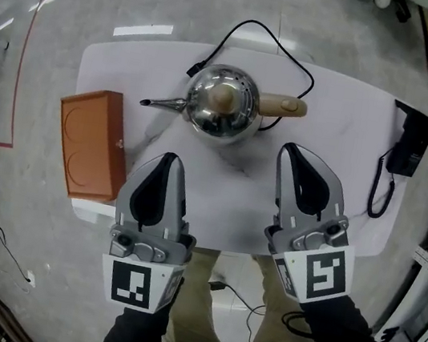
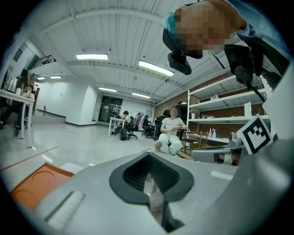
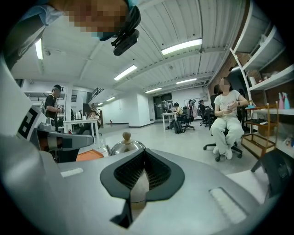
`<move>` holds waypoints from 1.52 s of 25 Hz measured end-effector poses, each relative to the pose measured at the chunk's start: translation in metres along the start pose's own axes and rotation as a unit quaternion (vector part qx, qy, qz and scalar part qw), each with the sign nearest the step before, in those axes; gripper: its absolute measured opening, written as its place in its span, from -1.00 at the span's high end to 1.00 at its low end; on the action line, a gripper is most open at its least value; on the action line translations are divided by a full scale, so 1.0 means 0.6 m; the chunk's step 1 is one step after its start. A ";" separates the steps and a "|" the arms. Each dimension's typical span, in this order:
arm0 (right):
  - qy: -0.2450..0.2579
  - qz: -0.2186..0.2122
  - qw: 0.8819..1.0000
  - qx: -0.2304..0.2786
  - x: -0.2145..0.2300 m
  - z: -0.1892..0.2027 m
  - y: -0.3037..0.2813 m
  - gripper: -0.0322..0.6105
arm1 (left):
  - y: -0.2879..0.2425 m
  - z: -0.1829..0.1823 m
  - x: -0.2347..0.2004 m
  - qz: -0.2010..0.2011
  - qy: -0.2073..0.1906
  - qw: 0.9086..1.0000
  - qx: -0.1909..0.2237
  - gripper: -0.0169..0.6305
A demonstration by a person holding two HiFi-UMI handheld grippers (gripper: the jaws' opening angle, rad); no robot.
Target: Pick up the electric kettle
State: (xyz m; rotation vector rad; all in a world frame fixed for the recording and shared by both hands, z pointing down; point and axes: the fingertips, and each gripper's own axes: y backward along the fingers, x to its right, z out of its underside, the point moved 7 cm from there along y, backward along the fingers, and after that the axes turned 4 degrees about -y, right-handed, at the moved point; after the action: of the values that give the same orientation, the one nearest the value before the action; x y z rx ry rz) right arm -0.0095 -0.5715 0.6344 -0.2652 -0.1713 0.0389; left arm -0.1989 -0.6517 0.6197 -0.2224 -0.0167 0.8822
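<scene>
While the kettle (image 1: 223,104) is sitting at upper centre with its handle (image 1: 283,105) pointing right, the left gripper (image 1: 167,160) and right gripper (image 1: 290,153) are hovering below it, jaws together and empty, so the right one is probably needing to open wide before squaring onto that handle.

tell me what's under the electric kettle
The electric kettle stands on the white table. A black cord runs in beneath its handle side. Whether a base sits below cannot be seen, as the kettle's body covers it.
</scene>
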 end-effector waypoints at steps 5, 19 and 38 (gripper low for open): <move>0.000 0.017 1.000 -0.007 0.017 0.034 -0.014 0.81 | -0.028 0.024 -0.028 -0.011 0.001 1.000 0.010 0.95; 0.002 0.063 0.998 -0.014 0.059 0.076 -0.045 0.19 | -0.052 0.073 -0.074 -0.044 0.045 0.998 0.008 0.57; 0.007 0.086 0.996 -0.021 0.088 0.084 -0.083 0.07 | -0.108 0.073 -0.114 -0.042 0.076 0.995 0.039 0.46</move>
State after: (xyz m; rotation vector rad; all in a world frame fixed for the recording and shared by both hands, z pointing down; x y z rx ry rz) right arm 0.0343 -0.6034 0.7039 -0.3226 -0.1355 0.2047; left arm -0.1979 -0.7357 0.6806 -0.2132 0.1497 0.7787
